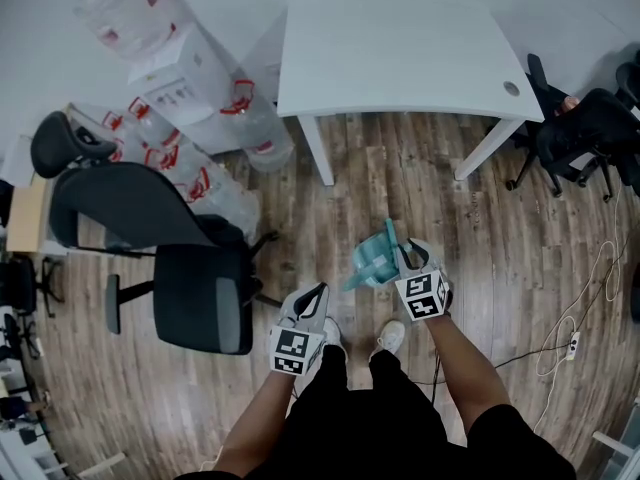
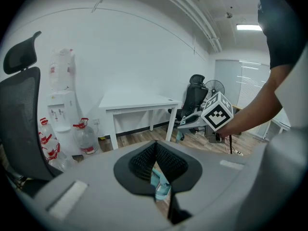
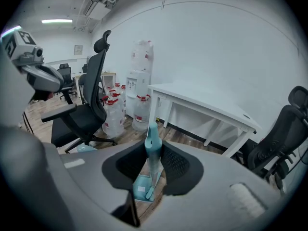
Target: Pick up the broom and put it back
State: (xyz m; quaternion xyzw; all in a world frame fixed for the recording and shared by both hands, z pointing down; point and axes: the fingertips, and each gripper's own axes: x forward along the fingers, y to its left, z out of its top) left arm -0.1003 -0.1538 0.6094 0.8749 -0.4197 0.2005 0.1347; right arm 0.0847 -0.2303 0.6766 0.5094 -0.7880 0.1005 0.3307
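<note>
Left gripper [image 1: 315, 296]: held low before the body on the bent left forearm [image 1: 262, 413] and pitched forward and down. Its jaw tips are brought together, with nothing clamped. Right gripper [image 1: 402, 258]: carried just beside the left and slightly ahead of it, on the right forearm [image 1: 462, 363], likewise pitched down. Its jaws are closed on the broom [image 3: 153, 148], whose handle stands upright between them.

Even, bright ceiling light [image 2: 249, 27] — soft shadows; gripper views bulge fisheye, dark at corners.

Teal broom [image 3: 153, 162], upright, handle clamped in right tool [image 3: 154, 147]
</note>
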